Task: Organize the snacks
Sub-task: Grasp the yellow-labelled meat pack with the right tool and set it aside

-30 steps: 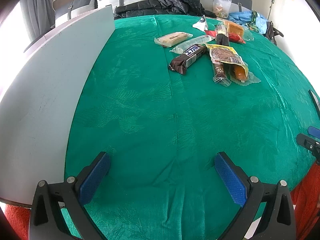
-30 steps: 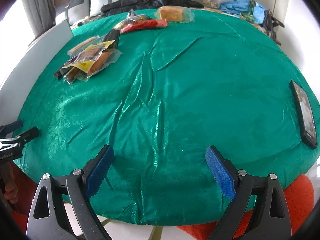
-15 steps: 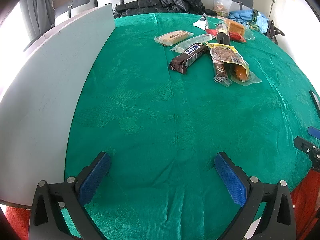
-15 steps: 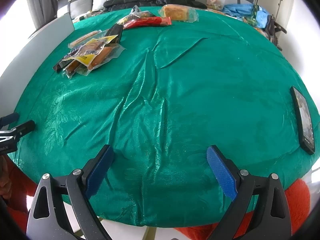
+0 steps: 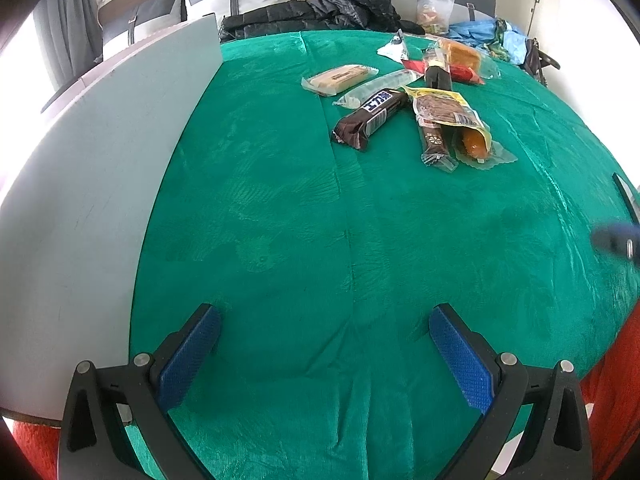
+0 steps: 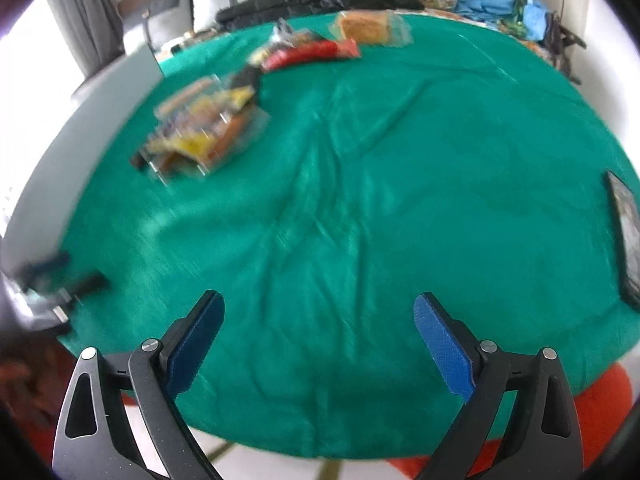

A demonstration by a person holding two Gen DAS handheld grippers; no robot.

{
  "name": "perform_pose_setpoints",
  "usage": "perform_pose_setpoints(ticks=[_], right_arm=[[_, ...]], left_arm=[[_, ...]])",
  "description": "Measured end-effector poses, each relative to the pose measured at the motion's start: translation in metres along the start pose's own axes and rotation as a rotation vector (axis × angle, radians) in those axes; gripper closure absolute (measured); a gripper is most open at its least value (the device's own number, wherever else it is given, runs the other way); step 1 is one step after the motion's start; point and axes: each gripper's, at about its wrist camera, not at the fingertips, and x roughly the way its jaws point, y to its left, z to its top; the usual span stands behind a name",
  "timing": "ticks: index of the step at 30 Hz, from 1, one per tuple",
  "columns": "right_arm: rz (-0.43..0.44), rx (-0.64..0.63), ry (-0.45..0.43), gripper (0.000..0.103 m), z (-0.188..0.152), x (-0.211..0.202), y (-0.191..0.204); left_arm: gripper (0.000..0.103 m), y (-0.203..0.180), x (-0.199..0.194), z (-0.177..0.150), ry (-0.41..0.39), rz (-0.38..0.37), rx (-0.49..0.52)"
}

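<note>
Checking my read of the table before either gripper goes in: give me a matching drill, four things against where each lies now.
Things:
1. dark brown chocolate bar wrapper
2. flat black phone
3. bare grey board
4. red flat snack packet

Places:
A. right edge of the green cloth
B. left of the cloth, uncovered
C. far side, beside the clear-wrapped bread
D. nearest end of the snack pile, seen from the left wrist

Pairs: 1-D, 2-A, 3-B, 4-C

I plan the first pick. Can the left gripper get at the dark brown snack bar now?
Probably yes. The left gripper is open and empty, and only bare green cloth lies between it and the dark brown snack bar, whose near end is uncovered.
</note>
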Motion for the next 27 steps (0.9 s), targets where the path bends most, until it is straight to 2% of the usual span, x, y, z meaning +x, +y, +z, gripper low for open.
perform_pose_setpoints(ticks=[3,7,10,13,16,17,18,20,22,23,24,26,27], right_arm=[[0.067,-0.001,-0.001,0.006,0.037,0.006,0.02],[0.078,0.007,-0.021,0.006,0.091,0.024,0.05],[0.096,-0.005,0.05,0.006,0.122,0.055,0.077],[0.018,-0.033,0.087,0.006,0.139,0.084,0.101],[-0.061,-0.091,0.207,0.007,0.141,0.117,0.113],[-0.067,-0.102,0.211,0.009,0.14,0.119,0.113],[-0.055,-0.103,0.186,0.032,0.139,0.114,0.111],[-0.014,-0.092,0.158,0.035,0.138,0.101,0.103],[0.012,-0.089,0.154,0.059,0.136,0.09,0.093],[0.032,-0.086,0.149,0.075,0.136,0.084,0.088],[0.063,-0.072,0.136,0.083,0.137,0.074,0.08],[0.085,-0.07,0.095,0.09,0.135,0.051,0.064],[0.078,-0.085,0.085,0.09,0.132,0.044,0.059]], left_arm=[[0.0,0.0,0.0,0.001,0.004,-0.001,0.002],[0.0,0.0,-0.001,0.0,0.002,-0.006,0.009],[0.0,0.001,-0.001,-0.001,-0.003,-0.007,0.011],[0.0,0.001,-0.001,-0.001,-0.004,-0.008,0.012],[0.0,0.001,-0.001,-0.002,-0.002,-0.011,0.015],[0.0,0.002,-0.001,-0.002,-0.002,-0.011,0.016],[0.0,0.002,-0.001,-0.002,-0.003,-0.012,0.016],[0.0,0.002,-0.001,-0.002,-0.004,-0.011,0.014],[0.0,0.002,-0.001,-0.002,-0.005,-0.009,0.012],[0.0,0.002,-0.001,-0.002,-0.005,-0.008,0.011],[0.0,0.002,-0.001,-0.002,-0.005,-0.008,0.011],[0.0,0.001,-0.001,-0.002,-0.005,-0.009,0.012],[0.0,0.001,-0.002,-0.002,-0.006,-0.008,0.011]])
